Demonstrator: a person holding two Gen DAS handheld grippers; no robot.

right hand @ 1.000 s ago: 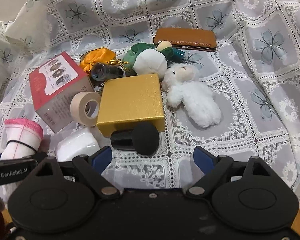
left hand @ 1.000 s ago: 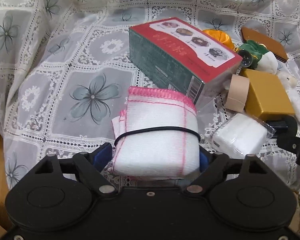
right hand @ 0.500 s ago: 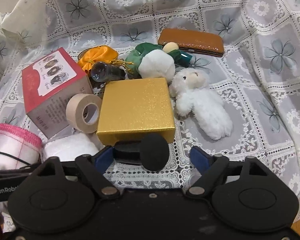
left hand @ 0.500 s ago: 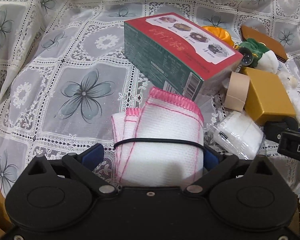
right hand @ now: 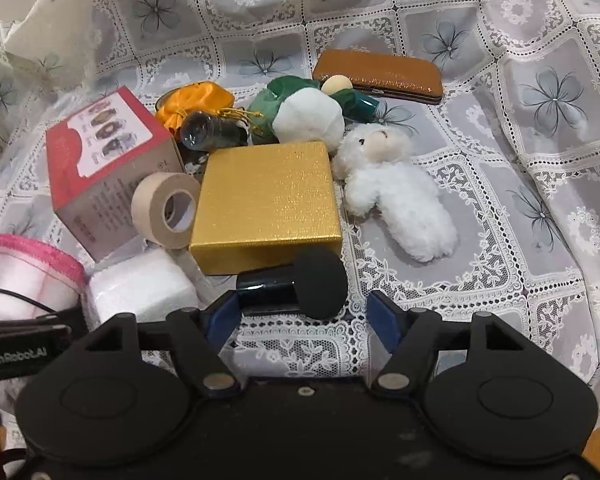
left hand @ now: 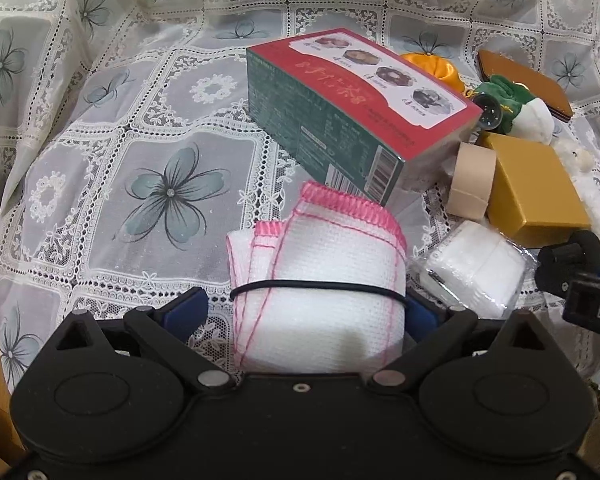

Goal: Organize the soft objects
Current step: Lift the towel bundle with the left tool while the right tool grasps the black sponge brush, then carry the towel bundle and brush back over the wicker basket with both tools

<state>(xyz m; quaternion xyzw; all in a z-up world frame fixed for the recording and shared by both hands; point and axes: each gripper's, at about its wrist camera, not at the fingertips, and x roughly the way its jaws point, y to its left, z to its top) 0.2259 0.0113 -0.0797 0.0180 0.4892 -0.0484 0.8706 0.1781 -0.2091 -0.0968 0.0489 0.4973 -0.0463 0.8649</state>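
Rolled white waffle-weave cloth (left hand: 320, 280), pink-stitched and banded with a black elastic, sits clamped in the left tongs (left hand: 306, 312). Right tongs (right hand: 302, 316) gape wide around a black foam-tipped cylinder (right hand: 296, 284). "GenRobot.AI" reads on the left unit. Farther: gold textured box (right hand: 266, 204), fluffy white plush (right hand: 392, 188), lace floral cloth on the worktop (right hand: 540, 184).

Black plastic left gripper body (right hand: 18, 346), left of right claw: "GenRobot.AI"
Black right gripper body (left hand: 592, 310), right of left claw: "DA", cut off

Red tea box (left hand: 360, 116) beside tape roll (right hand: 166, 210) and gold box (right hand: 266, 204).
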